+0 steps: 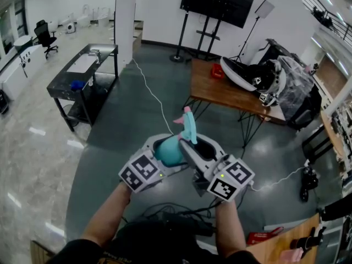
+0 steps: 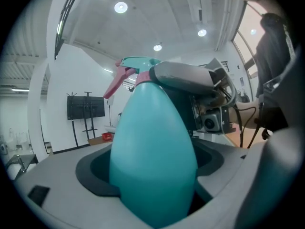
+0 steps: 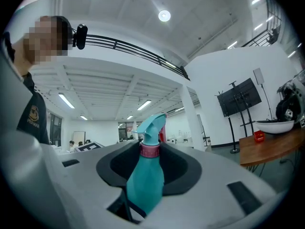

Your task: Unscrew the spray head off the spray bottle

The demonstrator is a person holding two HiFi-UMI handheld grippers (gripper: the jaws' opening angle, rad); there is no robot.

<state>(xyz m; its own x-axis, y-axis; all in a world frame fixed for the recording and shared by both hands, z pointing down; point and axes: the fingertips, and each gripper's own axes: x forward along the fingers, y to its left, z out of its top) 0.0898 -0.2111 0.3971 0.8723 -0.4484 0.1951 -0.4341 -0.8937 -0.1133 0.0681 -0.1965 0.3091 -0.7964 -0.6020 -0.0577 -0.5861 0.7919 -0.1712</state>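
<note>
A teal spray bottle (image 1: pixel 171 153) with a teal head and pink trigger (image 1: pixel 187 122) is held up in the air in front of me, roughly upright. My left gripper (image 1: pixel 165 152) is shut on its fat body (image 2: pixel 152 156), which fills the gap between the jaws. My right gripper (image 1: pixel 193 146) comes in from the right, and one grey jaw lies across the neck (image 2: pixel 186 78). In the right gripper view the upper body (image 3: pixel 144 182) sits pinched between the dark pads, with the pink collar (image 3: pixel 149 149) and the head (image 3: pixel 151 125) standing just beyond them.
Below lies a grey floor with cables (image 1: pixel 165 208). Behind the bottle stands a wooden table (image 1: pixel 220 89) with gear on it, a black cart (image 1: pixel 82 70) at the left, and a screen on a stand (image 1: pixel 217 1). Another wooden tabletop (image 1: pixel 291 243) shows at the lower right.
</note>
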